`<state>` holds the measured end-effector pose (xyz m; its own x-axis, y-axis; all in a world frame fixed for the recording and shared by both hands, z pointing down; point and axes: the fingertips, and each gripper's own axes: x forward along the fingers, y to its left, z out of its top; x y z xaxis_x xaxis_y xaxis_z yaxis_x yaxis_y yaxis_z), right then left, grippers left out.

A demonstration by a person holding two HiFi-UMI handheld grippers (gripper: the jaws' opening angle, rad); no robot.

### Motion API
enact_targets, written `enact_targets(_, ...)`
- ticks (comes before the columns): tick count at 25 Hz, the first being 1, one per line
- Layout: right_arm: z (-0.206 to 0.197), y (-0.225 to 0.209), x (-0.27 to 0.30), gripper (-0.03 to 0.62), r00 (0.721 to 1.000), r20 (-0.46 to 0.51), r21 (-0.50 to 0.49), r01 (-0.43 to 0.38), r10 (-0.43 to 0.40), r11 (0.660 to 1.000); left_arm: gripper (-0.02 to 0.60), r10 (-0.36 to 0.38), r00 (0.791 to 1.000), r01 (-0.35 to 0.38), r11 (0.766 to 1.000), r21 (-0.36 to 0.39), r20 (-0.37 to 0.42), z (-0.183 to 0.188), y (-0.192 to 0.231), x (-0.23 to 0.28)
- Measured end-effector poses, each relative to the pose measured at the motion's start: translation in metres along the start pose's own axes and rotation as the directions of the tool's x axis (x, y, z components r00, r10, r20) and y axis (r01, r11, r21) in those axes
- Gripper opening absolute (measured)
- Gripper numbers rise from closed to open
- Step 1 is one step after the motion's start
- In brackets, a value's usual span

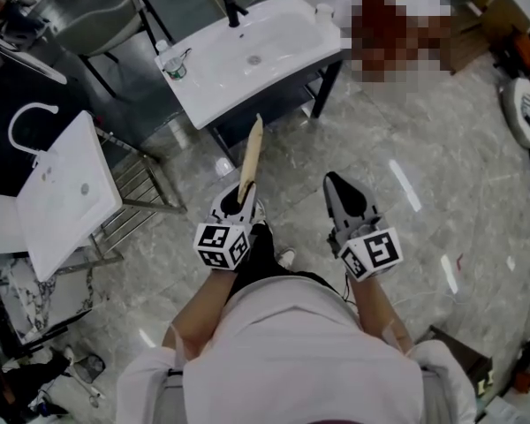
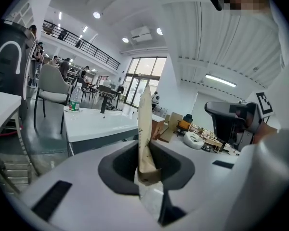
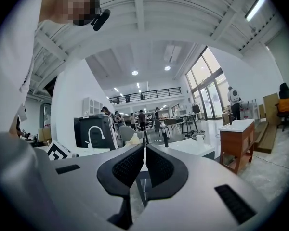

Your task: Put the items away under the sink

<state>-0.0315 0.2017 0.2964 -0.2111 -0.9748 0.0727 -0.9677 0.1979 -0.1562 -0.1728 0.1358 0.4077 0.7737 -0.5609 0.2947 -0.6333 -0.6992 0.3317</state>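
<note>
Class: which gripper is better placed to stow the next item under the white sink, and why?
Left. The left gripper grips the flat tan paper packet, which points toward the white rectangular sink ahead. The right gripper is shut with nothing between its jaws.

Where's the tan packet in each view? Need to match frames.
Head view: tan packet just above centre, sticking out of the left gripper.
Left gripper view: centre, upright, clamped between the jaws.
Right gripper view: not clearly in it.
Shared landmark: white sink with black tap.
</note>
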Motion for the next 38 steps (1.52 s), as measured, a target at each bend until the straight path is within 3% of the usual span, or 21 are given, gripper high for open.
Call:
enact_targets(5, -0.005, -0.009, 0.029, 0.041, 1.0, -0.031, 0.013, -0.003, 0.003, 1.0, 0.06, -0.005, 1.0, 0.005, 1.0, -0.027, -0.024, 0.0, 0.018, 0.023)
enact_targets(22, 0.023, -0.046, 0.168, 0.041, 0.997, -0.07, -0.039, 0.005, -0.008, 0.999, 0.06, -0.057, 0.998, 0.056, 0.995, -0.077, -0.021, 0.056, 0.104, 0.123)
enact_targets(28, 0.031, -0.049, 0.202, 0.041, 0.996, -0.081, -0.06, 0.018, -0.023, 0.998, 0.06, -0.108, 0.994, 0.104, 0.989, -0.107, -0.033, 0.065, 0.116, 0.146)
enact_targets(38, 0.037, -0.054, 0.224, 0.041, 0.994, -0.102, -0.089, 0.031, -0.04, 0.996, 0.06, -0.111, 0.994, 0.107, 0.978, -0.178, -0.012, 0.075, 0.135, 0.163)
